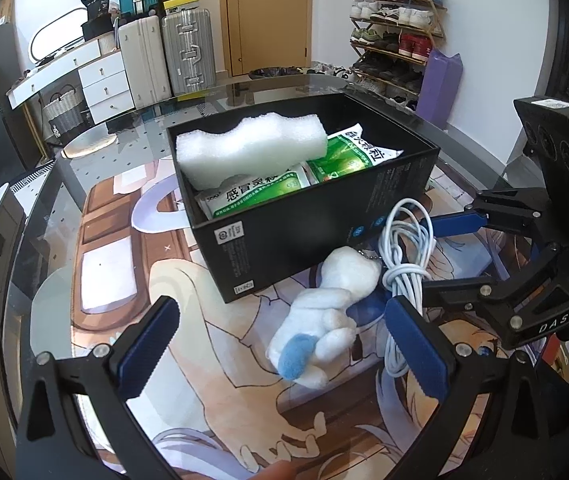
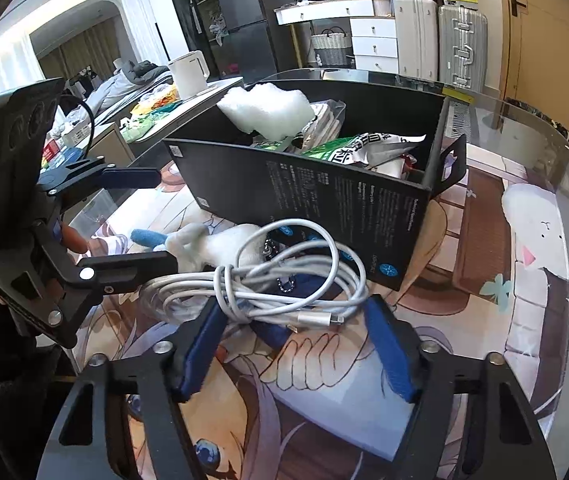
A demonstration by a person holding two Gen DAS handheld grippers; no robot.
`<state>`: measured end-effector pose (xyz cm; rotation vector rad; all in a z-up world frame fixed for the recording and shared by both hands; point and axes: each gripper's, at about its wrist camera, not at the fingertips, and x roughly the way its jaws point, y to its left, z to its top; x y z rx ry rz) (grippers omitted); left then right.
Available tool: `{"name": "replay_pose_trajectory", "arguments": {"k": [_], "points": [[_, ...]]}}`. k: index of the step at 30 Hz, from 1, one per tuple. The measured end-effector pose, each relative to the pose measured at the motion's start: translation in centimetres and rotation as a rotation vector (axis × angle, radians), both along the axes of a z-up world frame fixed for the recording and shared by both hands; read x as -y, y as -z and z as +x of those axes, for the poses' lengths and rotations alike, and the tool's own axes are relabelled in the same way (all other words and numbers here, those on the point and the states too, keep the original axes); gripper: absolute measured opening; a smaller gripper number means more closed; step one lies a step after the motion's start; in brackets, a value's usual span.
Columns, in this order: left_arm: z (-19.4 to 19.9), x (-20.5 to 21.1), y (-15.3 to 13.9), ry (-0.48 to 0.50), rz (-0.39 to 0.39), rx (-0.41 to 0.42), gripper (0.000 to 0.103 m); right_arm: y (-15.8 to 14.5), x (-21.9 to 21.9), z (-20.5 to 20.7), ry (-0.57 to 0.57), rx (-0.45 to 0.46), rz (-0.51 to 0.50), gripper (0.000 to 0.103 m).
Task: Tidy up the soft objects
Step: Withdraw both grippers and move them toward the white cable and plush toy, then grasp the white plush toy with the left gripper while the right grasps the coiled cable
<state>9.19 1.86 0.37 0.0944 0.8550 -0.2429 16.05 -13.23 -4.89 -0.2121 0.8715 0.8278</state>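
Observation:
A white plush toy with blue tips lies on the printed mat against the near wall of a black open box. My left gripper stands open, one finger on each side of the plush without touching it. Beside the plush lies a coiled white cable. My right gripper has its blue pads against both sides of that coil. Inside the box rest a white foam block and green sachets.
The glass tabletop carries a cartoon mat. Off the table stand suitcases, a shoe rack, a wooden door and a white kettle on a side counter. Bare mat lies left of the box.

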Motion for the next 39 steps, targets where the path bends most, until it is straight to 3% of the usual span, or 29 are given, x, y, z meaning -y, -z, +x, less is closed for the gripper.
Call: {"name": "replay_pose_trajectory", "arguments": {"k": [8,17,21,28,31,34,36,39], "points": [[-0.2,0.0,-0.1,0.005,-0.006,-0.002,0.103,-0.5,1.1,-0.3,-0.024,0.007,0.017,0.059],[0.1,-0.2,0.3,0.013,-0.015,-0.022,0.103,-0.8,2.2,-0.6,-0.03,0.03,-0.027,0.059],[0.2,0.0,0.6,0.017,-0.015,-0.027,0.103,-0.8,3.5,0.1,0.015,0.012,-0.047,0.072],[0.5,0.6,1.4,0.036,-0.019,-0.063,0.102,-1.6,5.4,0.4,0.031,0.0,-0.008,0.082],[0.5,0.8,1.7,0.048,-0.011,-0.073,0.091,-2.2,5.5,0.3,0.024,0.0,0.018,0.083],[0.3,1.2,2.1,0.058,0.015,-0.072,0.071,-2.5,5.4,0.3,0.028,-0.009,0.03,0.084],[0.0,1.4,2.0,0.083,0.01,-0.058,0.05,-2.3,5.1,0.5,0.034,-0.028,0.039,0.084],[-0.2,1.4,1.9,0.089,0.021,-0.053,0.041,-1.9,4.6,1.0,0.055,-0.059,0.053,0.085]]}}
